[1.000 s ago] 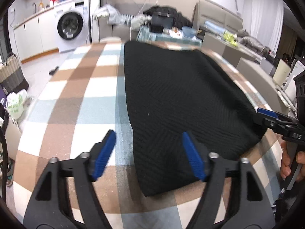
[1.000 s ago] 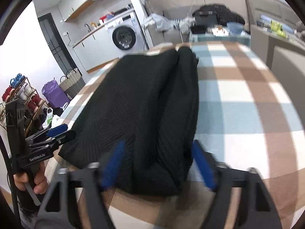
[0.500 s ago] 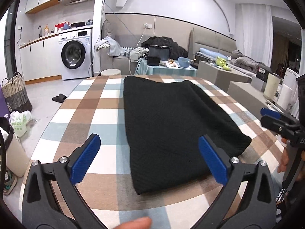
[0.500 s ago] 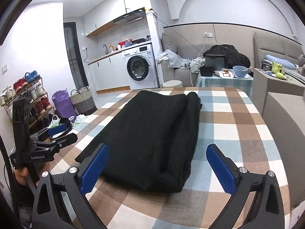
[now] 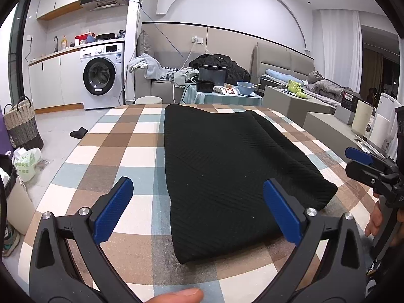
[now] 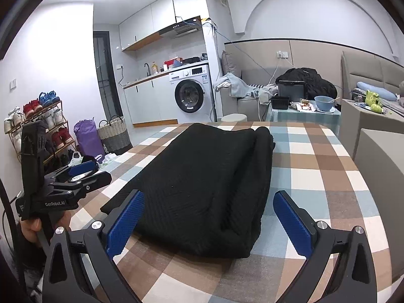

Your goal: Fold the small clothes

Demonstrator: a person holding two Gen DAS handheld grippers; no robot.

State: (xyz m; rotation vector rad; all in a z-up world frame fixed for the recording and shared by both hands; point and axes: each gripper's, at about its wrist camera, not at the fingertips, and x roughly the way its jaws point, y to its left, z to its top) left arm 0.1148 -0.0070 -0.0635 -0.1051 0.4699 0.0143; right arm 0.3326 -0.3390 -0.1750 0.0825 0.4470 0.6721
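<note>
A folded black garment lies flat on the checked table. Both the left gripper and right gripper hover over its near edge, jaws spread wide, holding nothing. Beyond, a blue bowl holds a spoon.

The folded garment was matt black knit cloth with a fine ribbed weave. Under it the surface wore a soft, flat checked cloth. The left tongs had matt black plastic arms, shiny metal screws and blue textured pads.
</note>
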